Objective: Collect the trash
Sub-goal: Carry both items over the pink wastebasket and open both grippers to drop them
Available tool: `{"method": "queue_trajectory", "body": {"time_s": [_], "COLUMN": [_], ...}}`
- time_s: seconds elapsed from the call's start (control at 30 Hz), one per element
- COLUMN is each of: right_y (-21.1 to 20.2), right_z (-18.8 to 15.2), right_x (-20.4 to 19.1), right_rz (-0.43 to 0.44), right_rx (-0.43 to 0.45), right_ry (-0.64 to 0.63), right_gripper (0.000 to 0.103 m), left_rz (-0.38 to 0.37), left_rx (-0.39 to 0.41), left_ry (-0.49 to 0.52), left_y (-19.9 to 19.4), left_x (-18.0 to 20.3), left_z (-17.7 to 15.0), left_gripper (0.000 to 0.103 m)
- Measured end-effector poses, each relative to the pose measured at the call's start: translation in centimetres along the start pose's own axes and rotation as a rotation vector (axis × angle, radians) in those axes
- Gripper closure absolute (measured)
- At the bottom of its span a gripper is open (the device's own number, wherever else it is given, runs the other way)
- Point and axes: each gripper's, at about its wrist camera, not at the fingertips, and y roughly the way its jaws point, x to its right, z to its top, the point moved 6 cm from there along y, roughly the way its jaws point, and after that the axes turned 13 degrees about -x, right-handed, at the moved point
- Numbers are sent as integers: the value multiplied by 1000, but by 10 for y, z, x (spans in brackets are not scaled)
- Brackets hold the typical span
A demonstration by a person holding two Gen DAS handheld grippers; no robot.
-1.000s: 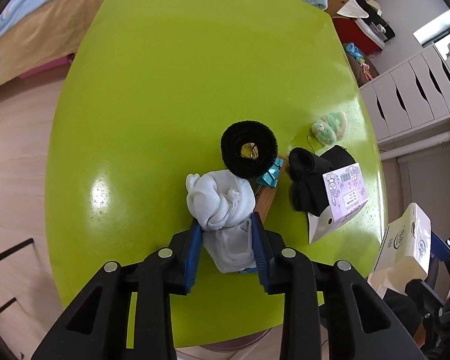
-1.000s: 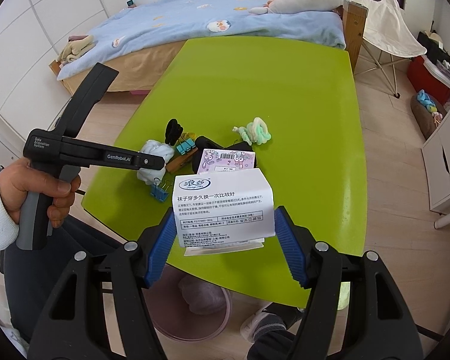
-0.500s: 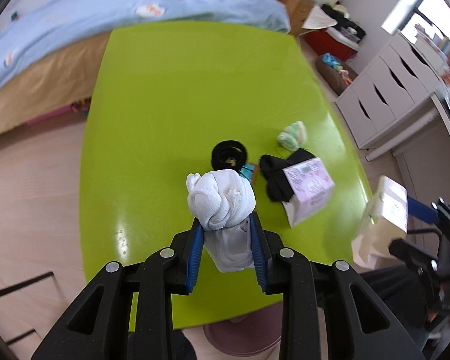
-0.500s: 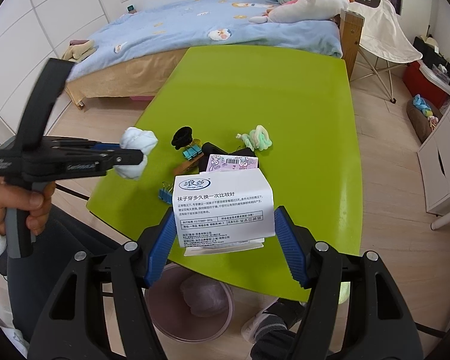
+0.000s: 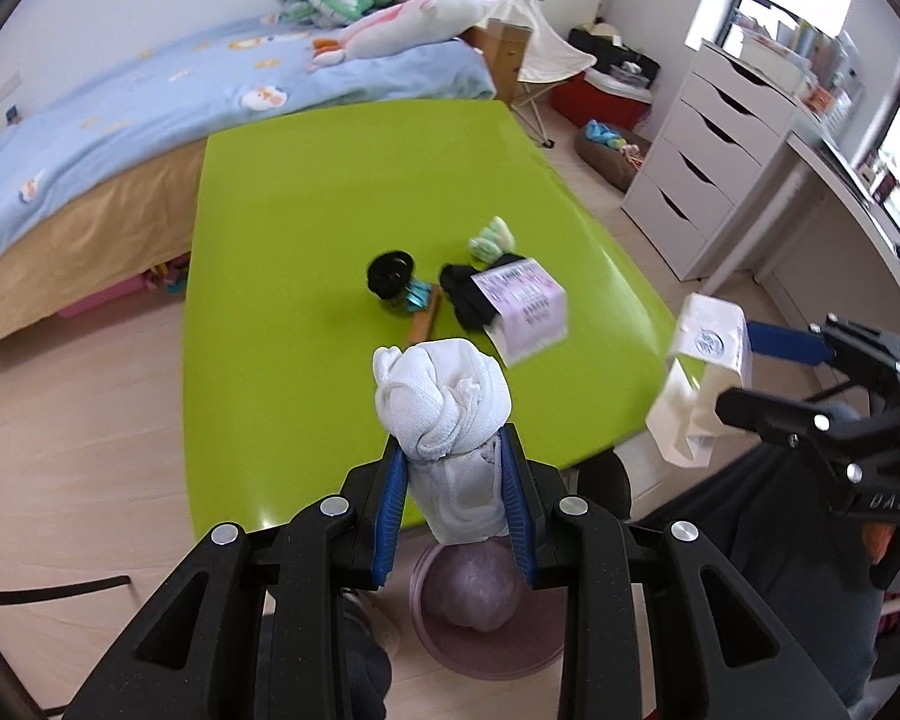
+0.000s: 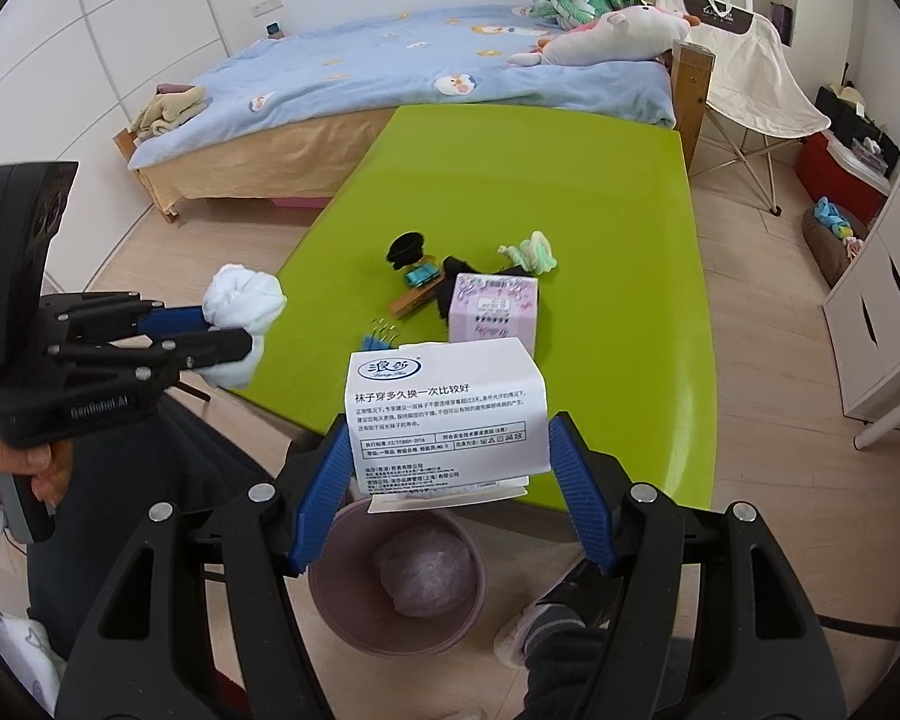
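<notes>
My left gripper is shut on a crumpled white cloth wad and holds it in the air over the table's near edge, above a pink trash bin. In the right wrist view the wad hangs left of the table. My right gripper is shut on a white printed paper package, held above the same bin. The package also shows in the left wrist view.
The lime green table carries a black round lid, blue clips, black socks, a pink box, a green-white wad and a wooden strip. A bed stands behind, white drawers to the right.
My left gripper lifted the white cloth wad off the table and drew it back over the near edge, above the bin. My right gripper held the package almost still.
</notes>
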Motion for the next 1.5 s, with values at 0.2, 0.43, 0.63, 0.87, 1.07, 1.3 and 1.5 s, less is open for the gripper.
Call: {"method": "queue_trajectory", "body": {"time_s": [0.2, 0.43, 0.63, 0.87, 1.07, 1.3, 1.5], "right_y": [-10, -14, -13, -13, -13, -10, -5], "right_z": [-26, -60, -84, -94, -95, -95, -94], "right_x": [-9, -18, -19, -17, -17, -22, -32], "right_rz": [10, 3, 7, 8, 14, 18, 24], "right_rx": [7, -9, -30, -33, -30, -37, -50], "right_ry": [3, 1, 18, 39, 42, 31, 0], "right_gripper": [38, 38, 38, 38, 38, 38, 38], "left_rz": [3, -5, -21, -55, -60, -45, -32], "left_rx": [11, -11, -35, -54, -16, 9, 40], "left_ry": [49, 98, 134, 162, 137, 86, 51], "left_y": [-5, -3, 5, 11, 8, 2, -13], "left_x": [20, 40, 55, 65, 62, 49, 36], "left_z": [-28, -59, -79, -88, -84, -84, -86], "left_gripper": [74, 74, 74, 70, 16, 8, 8]}}
